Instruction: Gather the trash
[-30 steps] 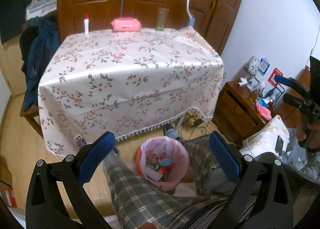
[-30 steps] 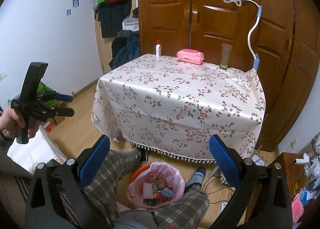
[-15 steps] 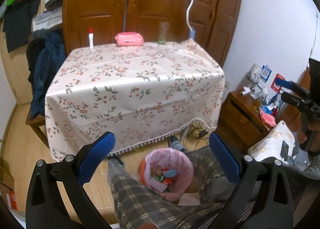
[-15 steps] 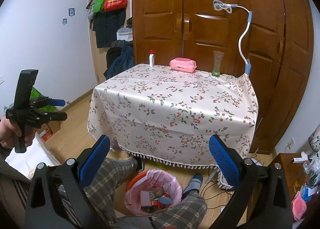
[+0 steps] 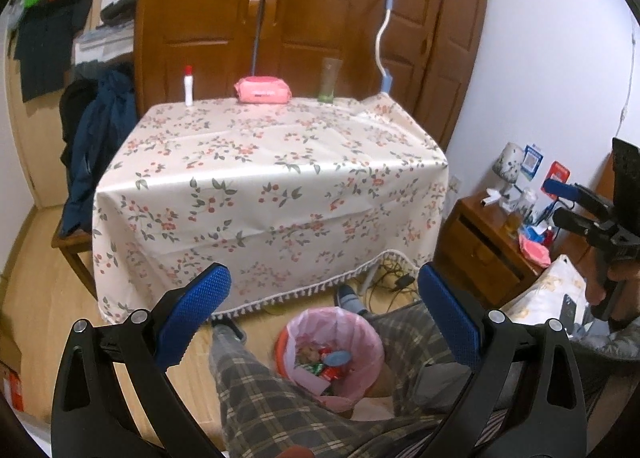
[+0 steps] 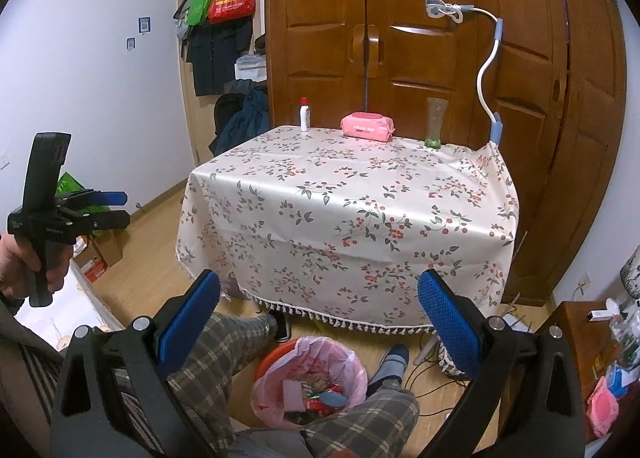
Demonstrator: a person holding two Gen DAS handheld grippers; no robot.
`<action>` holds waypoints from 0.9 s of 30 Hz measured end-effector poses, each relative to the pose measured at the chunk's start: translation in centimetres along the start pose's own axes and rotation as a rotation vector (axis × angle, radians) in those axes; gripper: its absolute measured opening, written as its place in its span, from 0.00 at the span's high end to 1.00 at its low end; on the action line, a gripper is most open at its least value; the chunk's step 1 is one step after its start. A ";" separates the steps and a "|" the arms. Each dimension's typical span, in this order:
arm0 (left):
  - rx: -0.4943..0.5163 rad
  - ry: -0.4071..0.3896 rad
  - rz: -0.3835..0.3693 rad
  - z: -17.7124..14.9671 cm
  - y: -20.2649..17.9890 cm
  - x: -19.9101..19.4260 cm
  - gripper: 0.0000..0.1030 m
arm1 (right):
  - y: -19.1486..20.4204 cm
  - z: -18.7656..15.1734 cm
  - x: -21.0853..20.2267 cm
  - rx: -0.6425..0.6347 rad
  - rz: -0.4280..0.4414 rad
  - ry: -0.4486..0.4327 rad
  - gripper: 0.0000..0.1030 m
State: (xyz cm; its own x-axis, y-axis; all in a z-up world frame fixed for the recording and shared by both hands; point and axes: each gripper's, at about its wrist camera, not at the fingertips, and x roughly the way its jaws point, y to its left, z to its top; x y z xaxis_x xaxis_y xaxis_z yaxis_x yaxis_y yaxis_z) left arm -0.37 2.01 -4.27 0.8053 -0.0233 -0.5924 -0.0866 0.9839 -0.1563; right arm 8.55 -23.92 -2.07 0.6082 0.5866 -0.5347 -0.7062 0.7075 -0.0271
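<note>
Table draped in a floral white cloth (image 5: pixel 272 162) is faced, bare except for bottle, wipes pack and glass along the far edge. Pink-lined round trash bin (image 5: pixel 334 354), wrappers inside, is seen between the plaid-trousered legs, below and just ahead of both grippers. Left gripper (image 5: pixel 324 308) and right gripper (image 6: pixel 318 308) are held wide open, nothing gripped; neither is judged clearly nearer.

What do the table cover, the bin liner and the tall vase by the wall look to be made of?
Table cover: likely wipeable vinyl or coated fabric; glossy sheen, stiff creases, tassel trim. Bin liner: thin pink plastic film, translucent and crinkled over the rim. Vase: clear glass or hard plastic, greenish at the base; cannot tell which.
</note>
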 end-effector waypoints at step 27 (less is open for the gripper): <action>-0.004 -0.020 -0.024 -0.4 -1.3 0.2 0.06 | -0.9 -0.8 -0.4 0.014 0.003 -0.017 0.05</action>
State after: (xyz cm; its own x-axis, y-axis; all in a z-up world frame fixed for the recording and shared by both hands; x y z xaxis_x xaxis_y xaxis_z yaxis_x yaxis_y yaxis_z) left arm -0.38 0.60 -4.50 0.8186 -0.0438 -0.5728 -0.0691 0.9823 -0.1738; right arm 8.64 -25.15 -2.48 0.6124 0.5953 -0.5201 -0.7028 0.7112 -0.0136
